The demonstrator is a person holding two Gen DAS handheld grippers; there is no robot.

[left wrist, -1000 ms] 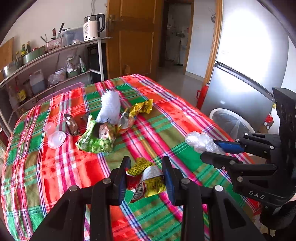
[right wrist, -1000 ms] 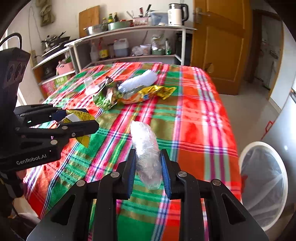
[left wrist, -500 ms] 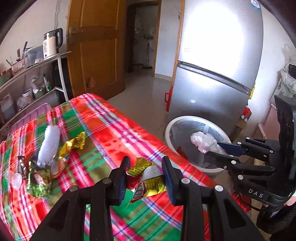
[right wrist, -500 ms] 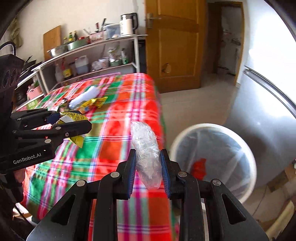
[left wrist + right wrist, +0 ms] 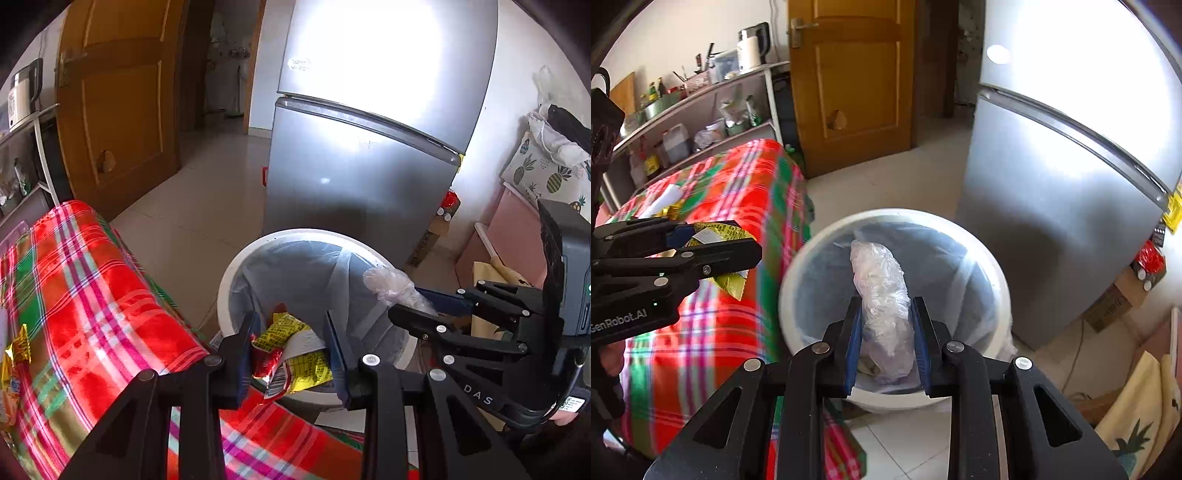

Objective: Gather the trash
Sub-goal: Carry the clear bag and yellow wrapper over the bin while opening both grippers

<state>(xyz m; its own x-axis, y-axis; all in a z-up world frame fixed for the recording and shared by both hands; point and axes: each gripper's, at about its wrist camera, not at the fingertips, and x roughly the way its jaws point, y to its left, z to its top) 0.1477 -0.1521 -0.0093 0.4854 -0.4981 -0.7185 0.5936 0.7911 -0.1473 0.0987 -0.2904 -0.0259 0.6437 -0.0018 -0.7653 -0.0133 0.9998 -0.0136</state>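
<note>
My left gripper point(image 5: 291, 354) is shut on a crumpled yellow and red snack wrapper point(image 5: 291, 362) and holds it at the near rim of the white trash bin point(image 5: 236, 273). My right gripper point(image 5: 886, 343) is shut on a clear plastic wrap bundle point(image 5: 882, 291) and holds it above the bin point(image 5: 993, 273), which is lined with a clear bag. The right gripper also shows in the left wrist view point(image 5: 410, 306) with the plastic bundle point(image 5: 391, 284). The left gripper shows in the right wrist view point(image 5: 738, 247) over the table edge, wrapper point(image 5: 720, 230) in it.
The table with the red and green plaid cloth point(image 5: 92, 288) lies left of the bin, with more wrappers point(image 5: 665, 199) on it. A silver fridge point(image 5: 362, 155) stands behind the bin. A wooden door point(image 5: 853, 81), a kitchen shelf point(image 5: 701, 110) and cushions point(image 5: 543, 173) surround it.
Both grippers have swung right from the table to the trash bin, each carrying its piece of trash. The bin has come closer and now lies under both grippers.
</note>
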